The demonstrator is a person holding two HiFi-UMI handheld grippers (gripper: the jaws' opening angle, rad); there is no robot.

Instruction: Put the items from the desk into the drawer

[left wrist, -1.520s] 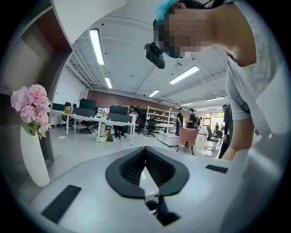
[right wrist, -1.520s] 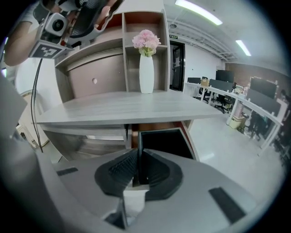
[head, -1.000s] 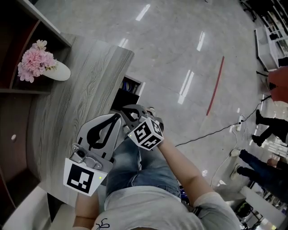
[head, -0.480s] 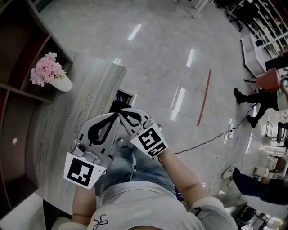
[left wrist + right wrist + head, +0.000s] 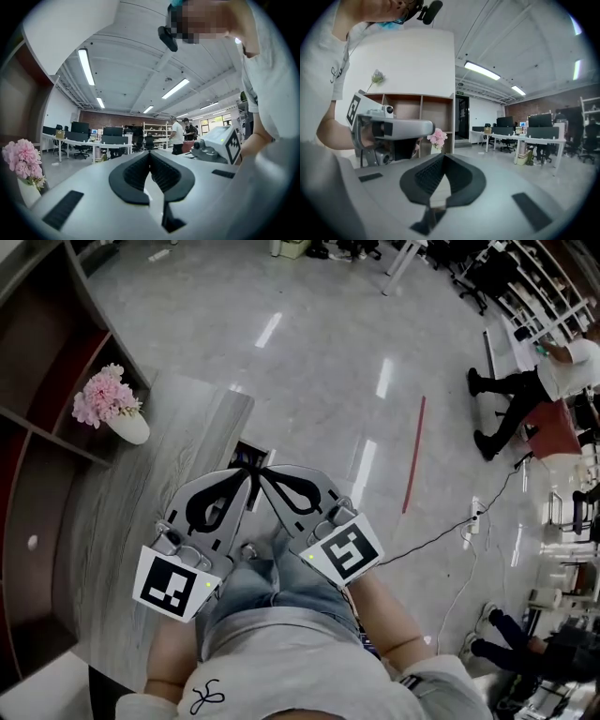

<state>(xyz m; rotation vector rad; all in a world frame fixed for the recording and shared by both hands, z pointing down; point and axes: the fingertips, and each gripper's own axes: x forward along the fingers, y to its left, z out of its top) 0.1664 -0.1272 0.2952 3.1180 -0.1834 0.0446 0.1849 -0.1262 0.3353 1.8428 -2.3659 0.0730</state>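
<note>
Both grippers hang close over the person's lap, tips almost meeting. The left gripper (image 5: 246, 476) has its 2 black ridged jaws pressed together on nothing, and so does the right gripper (image 5: 267, 474). The grey wood-grain desk (image 5: 141, 521) shows only 1 thing, a white vase of pink flowers (image 5: 117, 413). Past its edge a dark opening (image 5: 246, 454), probably the drawer, stands exposed, its contents unreadable. That fits items already stowed, or items lying out of view. Either way, spread the jaws before nearing anything and keep the 2 grippers from knocking together.
</note>
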